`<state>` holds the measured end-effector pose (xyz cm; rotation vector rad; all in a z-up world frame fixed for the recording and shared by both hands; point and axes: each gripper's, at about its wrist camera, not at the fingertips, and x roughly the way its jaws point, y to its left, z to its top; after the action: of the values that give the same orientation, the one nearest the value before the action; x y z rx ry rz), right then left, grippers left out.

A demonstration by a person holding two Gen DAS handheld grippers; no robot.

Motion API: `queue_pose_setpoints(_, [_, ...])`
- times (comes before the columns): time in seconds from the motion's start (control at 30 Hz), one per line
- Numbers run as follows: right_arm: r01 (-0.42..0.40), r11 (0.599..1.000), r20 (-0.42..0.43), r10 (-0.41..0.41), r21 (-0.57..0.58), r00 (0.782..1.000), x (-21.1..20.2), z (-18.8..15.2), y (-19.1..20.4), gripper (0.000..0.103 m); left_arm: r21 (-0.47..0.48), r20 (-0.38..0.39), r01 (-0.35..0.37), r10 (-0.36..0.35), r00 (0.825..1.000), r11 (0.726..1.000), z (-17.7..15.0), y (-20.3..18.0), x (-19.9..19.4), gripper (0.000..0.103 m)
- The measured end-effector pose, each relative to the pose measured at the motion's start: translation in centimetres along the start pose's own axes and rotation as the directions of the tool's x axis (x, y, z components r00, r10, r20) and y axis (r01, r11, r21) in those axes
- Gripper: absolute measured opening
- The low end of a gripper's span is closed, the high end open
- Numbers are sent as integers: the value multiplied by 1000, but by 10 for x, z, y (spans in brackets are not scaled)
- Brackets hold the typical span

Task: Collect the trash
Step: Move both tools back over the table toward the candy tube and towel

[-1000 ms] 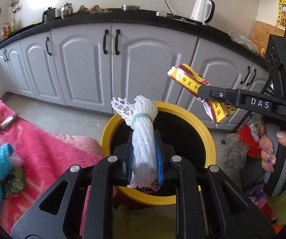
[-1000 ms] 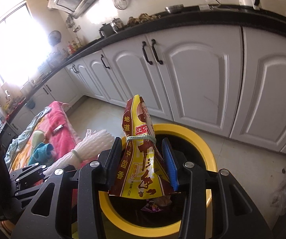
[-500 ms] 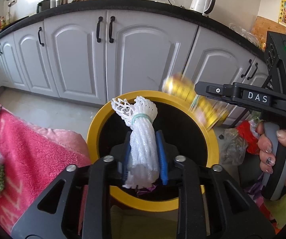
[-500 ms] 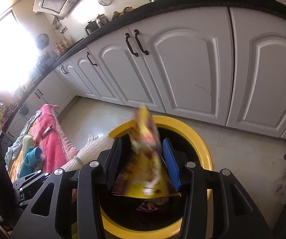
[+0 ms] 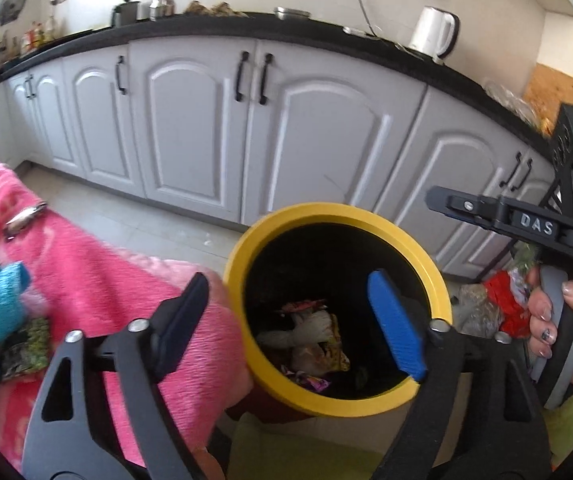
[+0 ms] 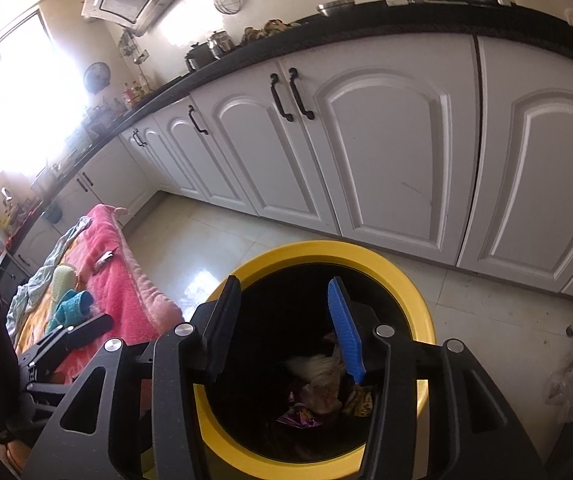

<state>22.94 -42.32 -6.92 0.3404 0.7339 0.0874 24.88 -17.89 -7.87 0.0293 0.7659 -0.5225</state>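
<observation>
Both grippers are hanging over the yellow bin (image 5: 336, 216) with their jaws spread wide and nothing in them, left gripper (image 5: 294, 312) and right gripper (image 6: 286, 320) alike. The trash (image 5: 310, 336) is down at the bottom of the bin, a white foam net (image 6: 318, 368) lying on crumpled wrappers (image 6: 360, 398). A pink towel (image 5: 98, 276) is just left of the bin, white cabinets (image 5: 326, 148) behind it.

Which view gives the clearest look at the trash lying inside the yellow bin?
The left wrist view: the trash sits lit and unobstructed at the bottom of the yellow bin, between the open left claw's fingers. In the right wrist view the trash is darker and partly hidden behind the open right claw's blue finger.
</observation>
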Motion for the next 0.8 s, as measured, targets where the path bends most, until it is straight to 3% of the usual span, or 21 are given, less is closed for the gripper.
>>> queue_pose_setpoints(0.13, [-12, 999, 13, 13, -30, 1000, -6, 2, 12, 48, -31, 34, -50, 52, 998, 998, 3, 16, -18, 90])
queue_pose_setpoints(0.8, [-73, 968, 41, 85, -241, 996, -28, -7, 104, 60, -204, 141, -199, 229, 963, 959, -15, 102, -110, 92])
